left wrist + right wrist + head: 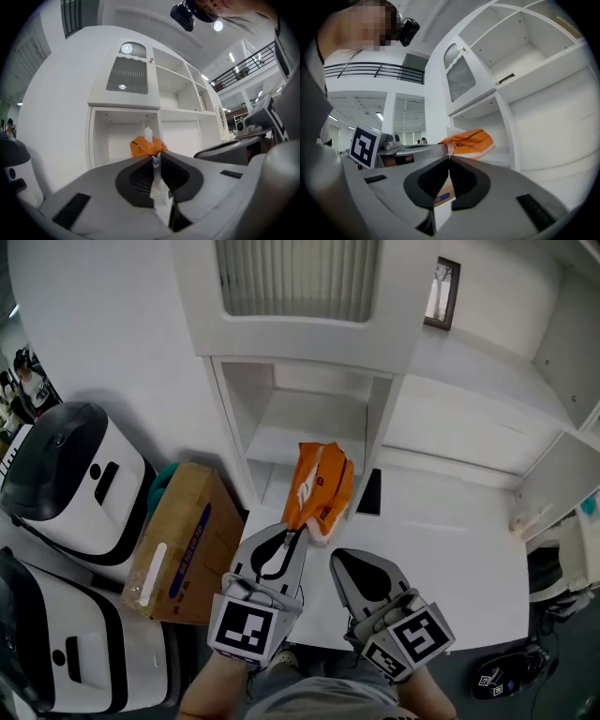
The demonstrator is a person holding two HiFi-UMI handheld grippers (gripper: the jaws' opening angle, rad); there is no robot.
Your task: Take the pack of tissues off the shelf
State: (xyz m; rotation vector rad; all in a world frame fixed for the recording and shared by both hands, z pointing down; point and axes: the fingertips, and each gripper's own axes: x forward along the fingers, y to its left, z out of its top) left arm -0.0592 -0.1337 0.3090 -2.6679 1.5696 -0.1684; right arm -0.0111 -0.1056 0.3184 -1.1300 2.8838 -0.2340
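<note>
1. Orange pack of tissues [321,486] hangs from the left gripper [292,538], just in front of the shelf [309,427].
2. Left gripper view: jaws pinch its wrapper flap; likely the carrying-out step.
3. Right gripper view: right gripper [447,159] has jaws together, empty; next, draw the pack back steadily.

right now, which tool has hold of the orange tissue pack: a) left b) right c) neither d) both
a: the left tool is clamped on the pale plastic edge of the orange tissue pack, while the right tool is shut with nothing between its jaws.
</note>
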